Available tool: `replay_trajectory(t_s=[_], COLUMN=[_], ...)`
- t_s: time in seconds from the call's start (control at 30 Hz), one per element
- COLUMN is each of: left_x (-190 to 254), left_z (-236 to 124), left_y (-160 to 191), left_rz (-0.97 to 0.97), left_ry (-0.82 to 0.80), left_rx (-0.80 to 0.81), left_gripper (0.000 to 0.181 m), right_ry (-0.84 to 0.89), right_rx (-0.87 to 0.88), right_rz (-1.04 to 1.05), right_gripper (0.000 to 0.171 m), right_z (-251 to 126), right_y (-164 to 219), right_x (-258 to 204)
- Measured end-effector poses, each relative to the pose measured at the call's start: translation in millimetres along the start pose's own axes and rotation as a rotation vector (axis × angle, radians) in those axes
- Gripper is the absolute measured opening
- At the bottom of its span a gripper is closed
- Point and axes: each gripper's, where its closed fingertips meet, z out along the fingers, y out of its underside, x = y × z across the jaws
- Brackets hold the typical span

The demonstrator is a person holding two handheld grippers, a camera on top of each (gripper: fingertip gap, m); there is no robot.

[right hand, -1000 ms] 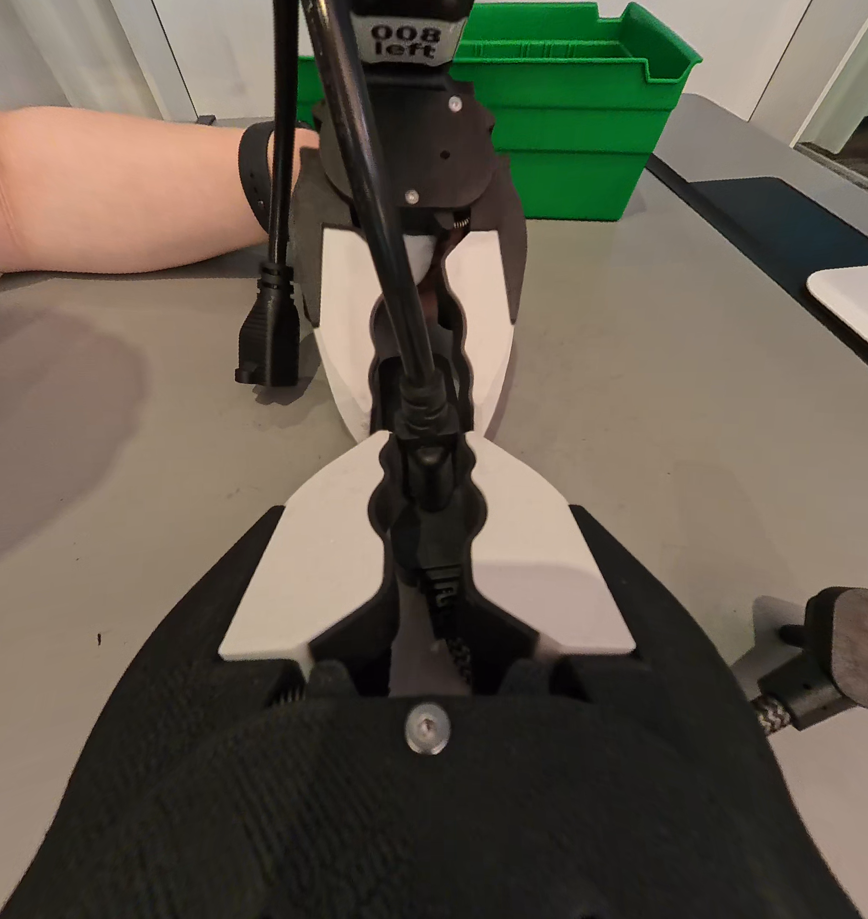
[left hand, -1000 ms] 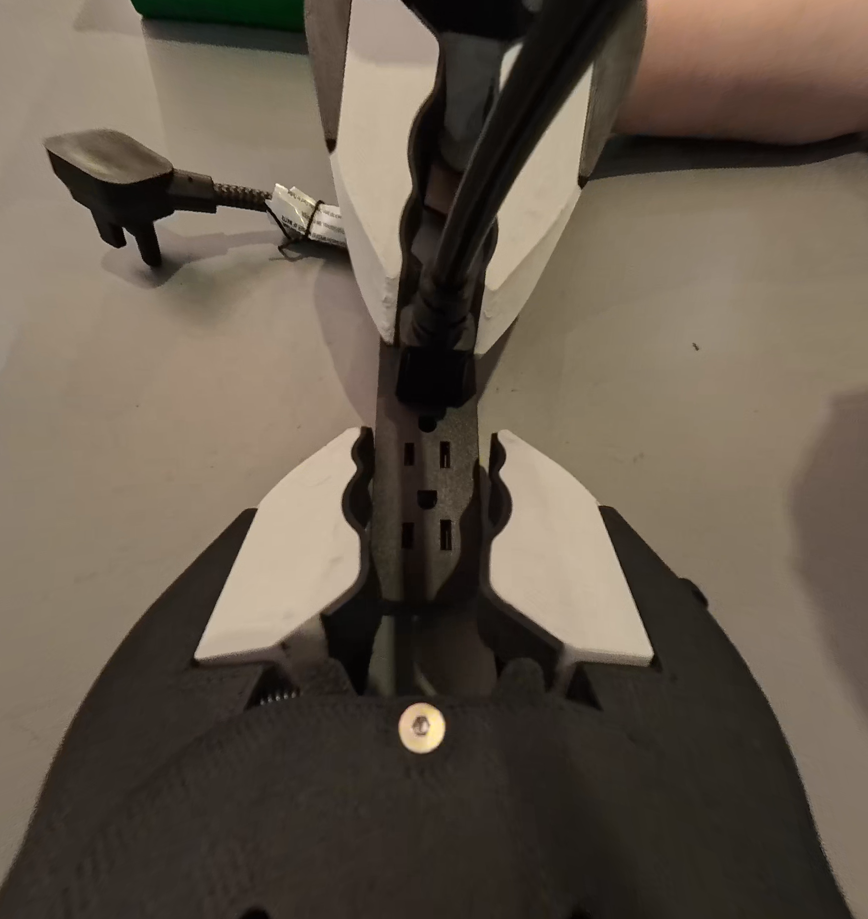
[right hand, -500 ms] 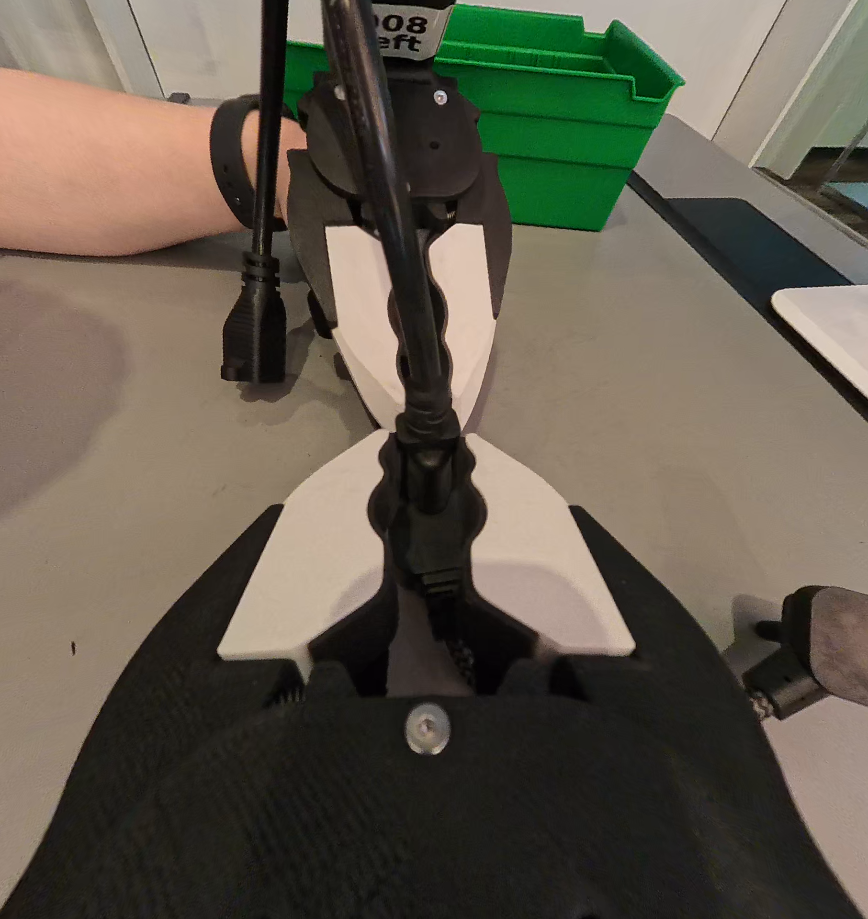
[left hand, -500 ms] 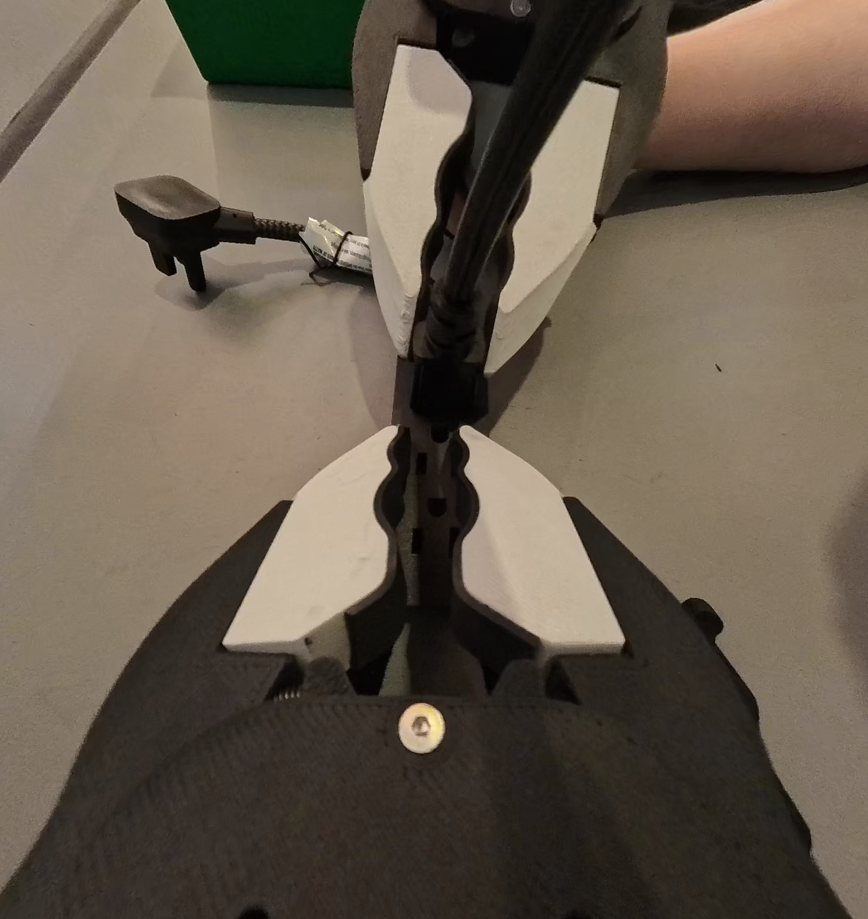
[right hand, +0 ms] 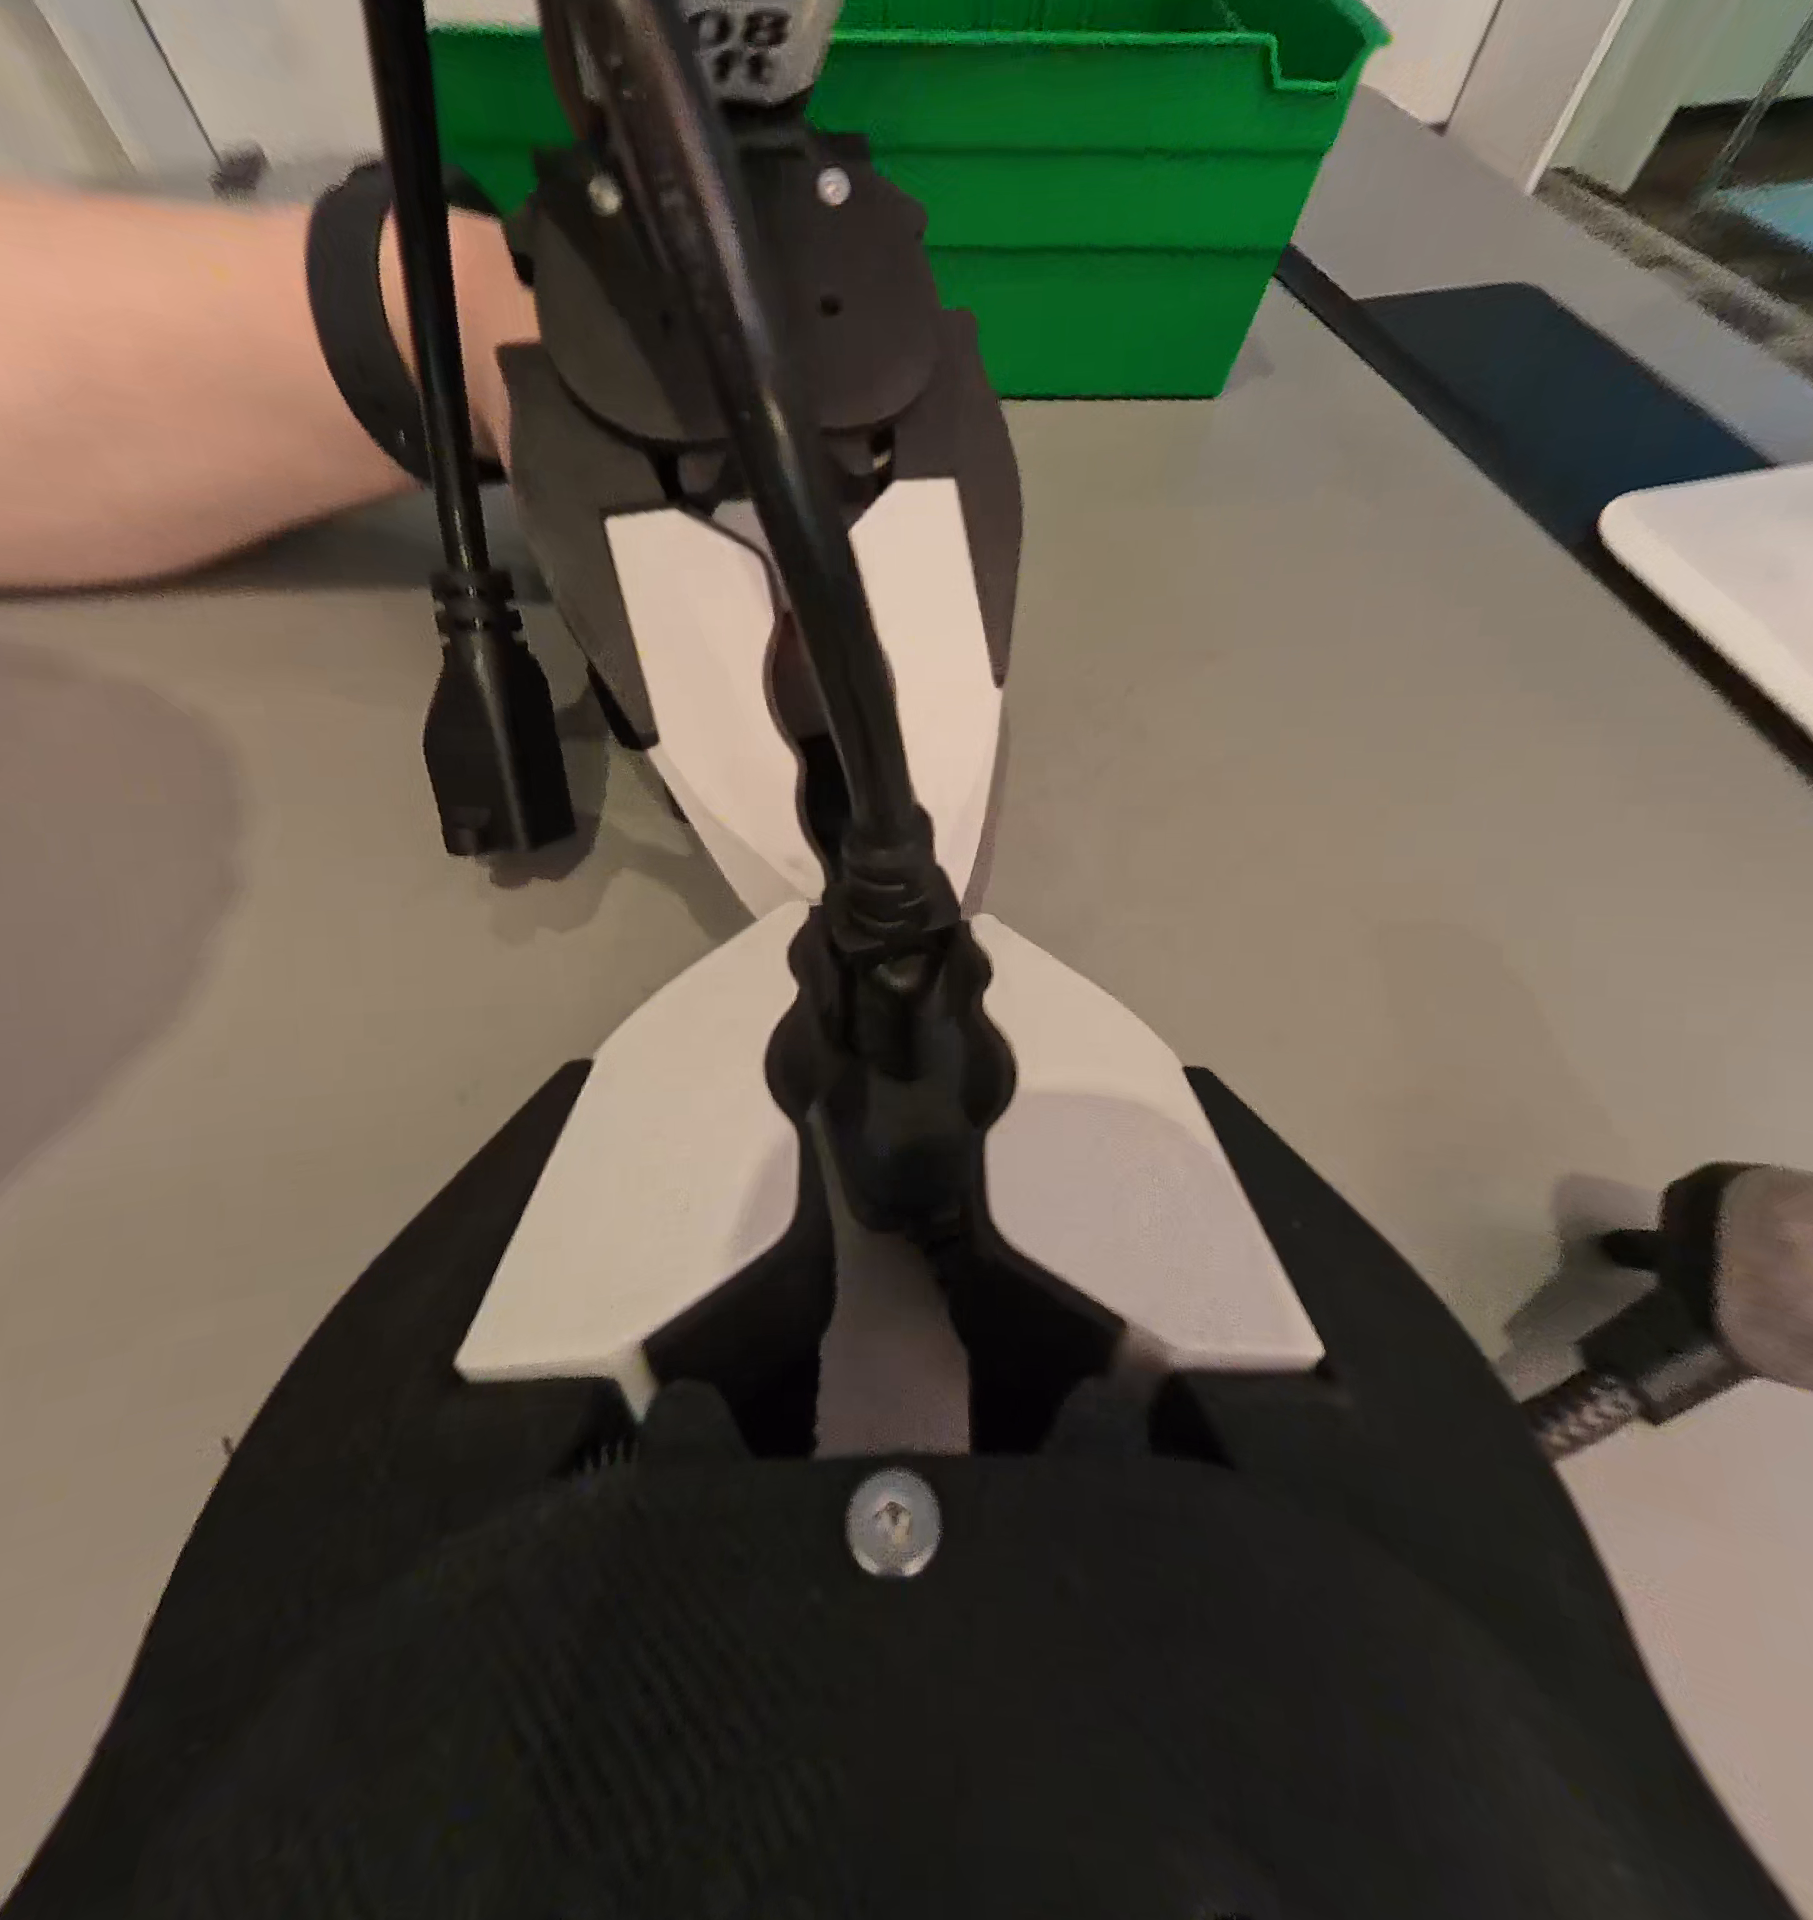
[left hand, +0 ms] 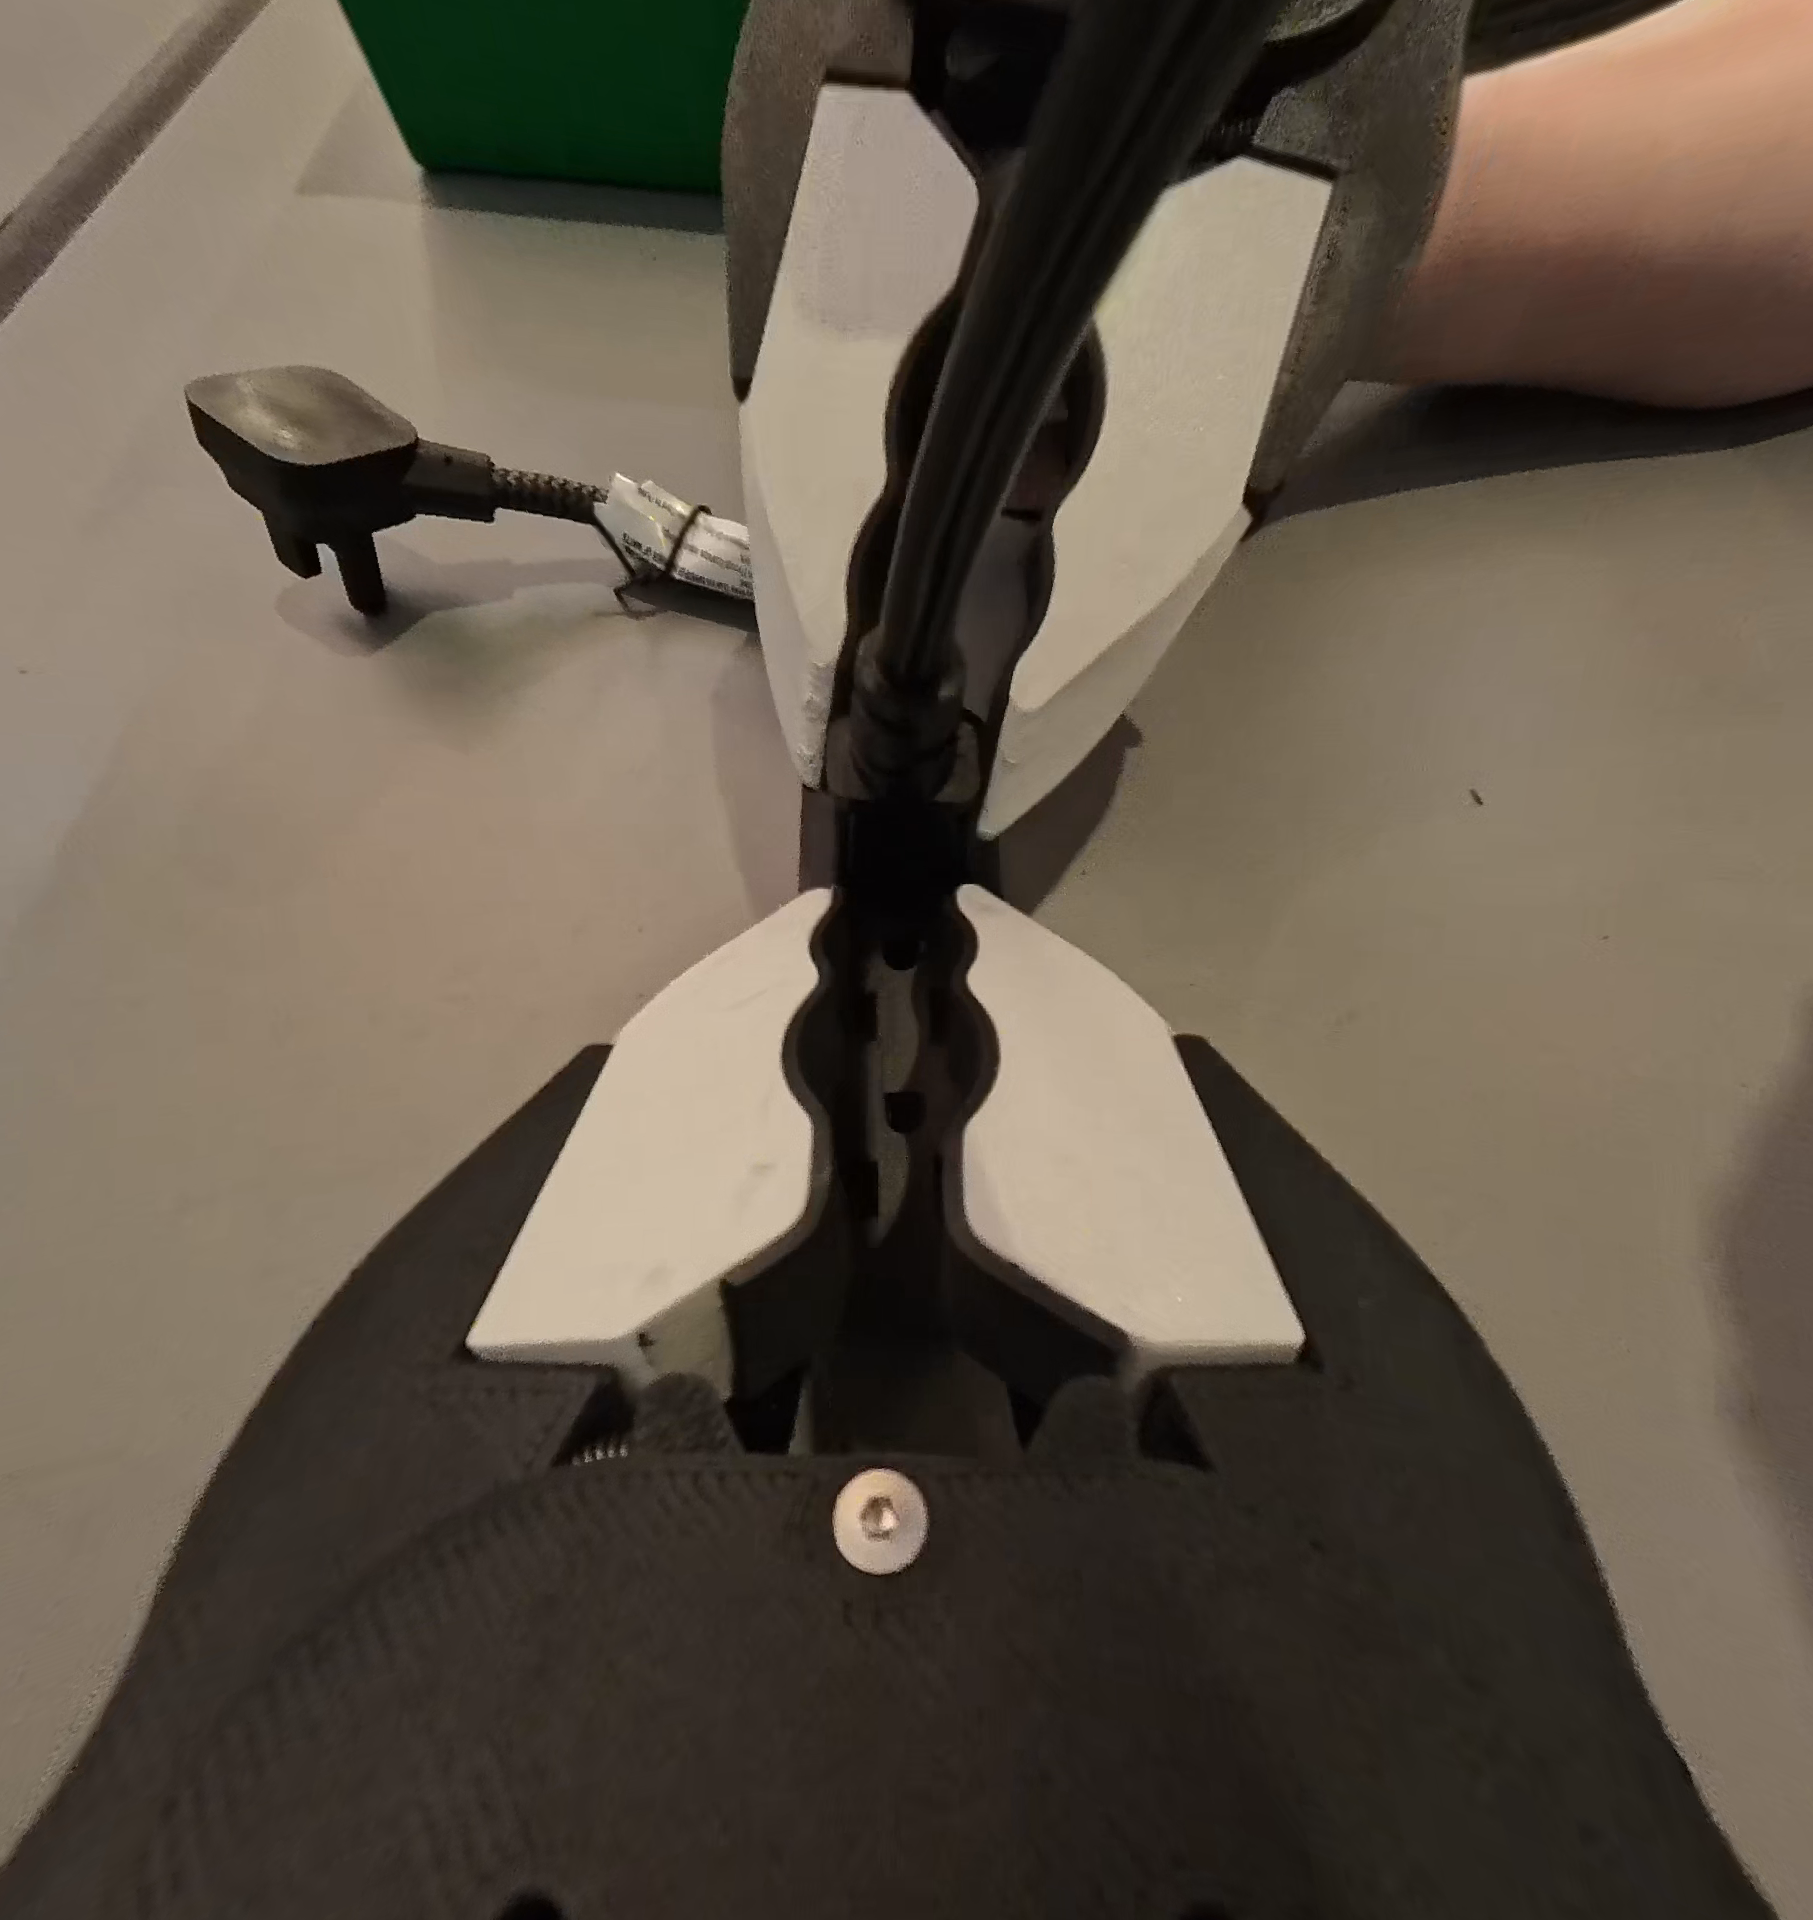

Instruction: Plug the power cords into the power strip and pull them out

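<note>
In the left wrist view my left gripper [left hand: 894, 904] is shut on the dark grey power strip [left hand: 897, 1049], which runs lengthwise between its white fingers [left hand: 694, 1122]. My right gripper [left hand: 902, 769] faces it tip to tip, shut on a black plug [left hand: 907, 831] that sits against the strip's far socket. The prongs are hidden. In the right wrist view the right gripper [right hand: 886, 914] holds the same plug [right hand: 897, 1091], and its black cord [right hand: 777, 416] rises up over the left gripper [right hand: 881, 873].
The strip's own plug with a braided cord lies on the grey table [left hand: 299, 436], also low right in the right wrist view [right hand: 1754, 1278]. Another cord's black connector [right hand: 497, 748] hangs near a person's forearm [right hand: 133, 384]. A green bin [right hand: 1089, 208] and a white tray [right hand: 1754, 582] stand beyond. Both grippers' tips are close together, under 4 cm apart.
My left gripper's jaws have closed from wide open onto the power strip. The right gripper has kept its hold on the plug. Both views have tilted up slightly.
</note>
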Motion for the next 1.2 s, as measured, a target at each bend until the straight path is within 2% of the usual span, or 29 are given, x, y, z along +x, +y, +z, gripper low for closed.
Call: replay_trajectory(t_s=[0.27, 0.43, 0.5, 0.53, 0.63, 0.73, 0.8, 0.93, 1.0, 1.03, 1.2], left_x=[0, 1, 2, 2, 1, -15, -16, 3, 4, 3, 0], left_z=[0, 0, 1, 1, -5, -24, -28, -11, -2, 0, 5], left_y=[0, 1, 0, 0, 3, 6, 15, 15, 31, 27, 26], left_rz=[0.028, 0.035, 0.039, 0.04, 0.043, 0.027, 0.02, -0.05, -0.079, -0.065, -0.044], left_ry=[-0.028, -0.012, -0.011, -0.006, 0.004, -0.089, -0.103, 0.022, 0.027, 0.017, -0.009], left_rx=[-0.003, -0.004, -0.004, -0.004, -0.048, -0.115, -0.177, -0.163, -0.265, -0.241, -0.205], left_gripper=[0.014, 0.015, 0.015, 0.015, 0.016, 0.038, 0.042, 0.046, 0.05, 0.044, 0.044], right_ry=[-0.135, 0.035, -0.027, -0.07, -0.098, -0.094, -0.09, -0.069, -0.059, -0.052, -0.049], right_rx=[0.089, 0.013, 0.117, 0.126, 0.101, 0.121, 0.134, 0.135, 0.131, 0.127, 0.109], right_rz=[0.18, -0.141, -0.039, 0.018, 0.011, -0.015, -0.018, -0.052, -0.065, -0.071, -0.066], right_gripper=[0.024, 0.022, 0.027, 0.017, 0.019, 0.019, 0.019, 0.019, 0.02, 0.021, 0.023], right_z=[-2, -1, 5, 6, 3, -4, -8, -10, -10, -11, -20], right_y=[1, -1, -14, -17, -13, -10, -8, -5, -5, -5, -1], right_x=[-1, -3, -6, -6, -6, -2, 2, 2, 2, 3, 8])
